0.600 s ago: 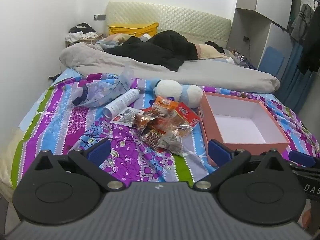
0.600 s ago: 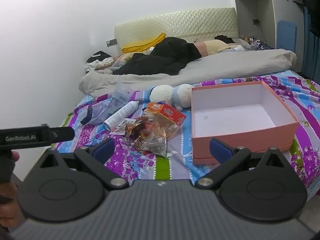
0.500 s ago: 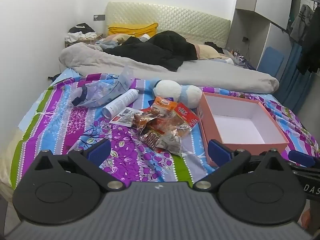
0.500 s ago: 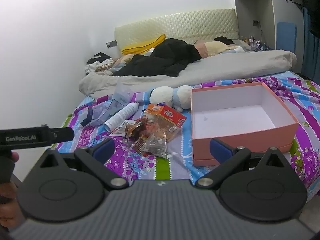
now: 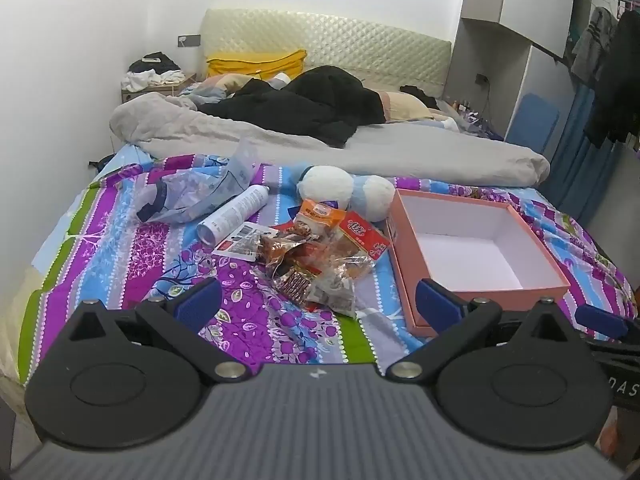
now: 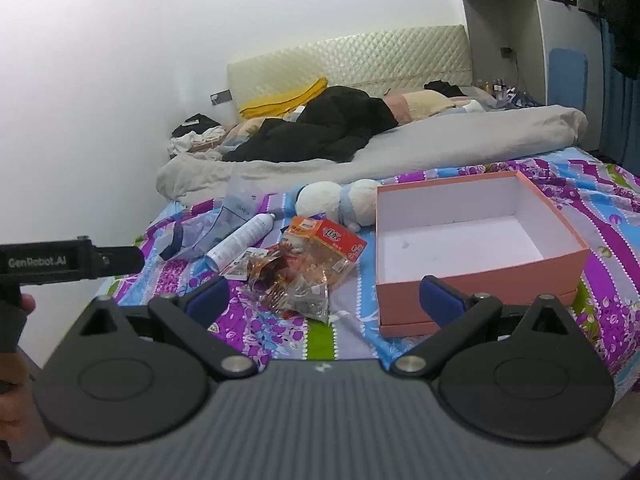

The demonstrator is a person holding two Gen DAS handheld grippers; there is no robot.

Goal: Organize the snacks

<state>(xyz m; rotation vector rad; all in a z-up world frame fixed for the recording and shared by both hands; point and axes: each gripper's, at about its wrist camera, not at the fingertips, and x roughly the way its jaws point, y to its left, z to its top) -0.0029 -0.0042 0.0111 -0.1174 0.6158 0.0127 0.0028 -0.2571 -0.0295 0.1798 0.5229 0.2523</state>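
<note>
At the bed's [image 5: 100, 256] left edge, on the striped quilt, I see a crumpled clear plastic bag [image 5: 192, 196] w/ a white spray can [image 5: 236, 216] just beside it, long axis running diagonal, cap end pointing toward the headboard, base toward me; neither looks like a snack, so I'd leave both. Next, approx mid-bed, the snack pile [image 5: 316, 260]: several crinkly packets heaped on each other, touching, w/ an orange-and-red packet [image 5: 352, 232] on top at the back. Its long axis runs from the pile's middle toward the box, printed face up. Prob dumped in one heap so everything's within reach of either tool. A white-and-blue plush toy [image 5: 344, 192] lies behind the pile, touching the box's far-left corner. Right of the pile, the pink box [image 5: 408, 280], lid off, white inside, nothing in it; it sits just beside the snacks, so I judge it's the destination and no packet is in yet. My left gripper [image 5: 318, 300] hangs above the near edge of the bed, tongs spread wide, nothing between them, nose tilted down at the pile. The right gripper [image 6: 324, 296] is the same: spread wide, carrying nothing, aimed between pile and box. Both ready to reach; I'd go for the nearest clear packet [image 6: 308, 296] first, since the wrappers are slippery and overlap.
</note>
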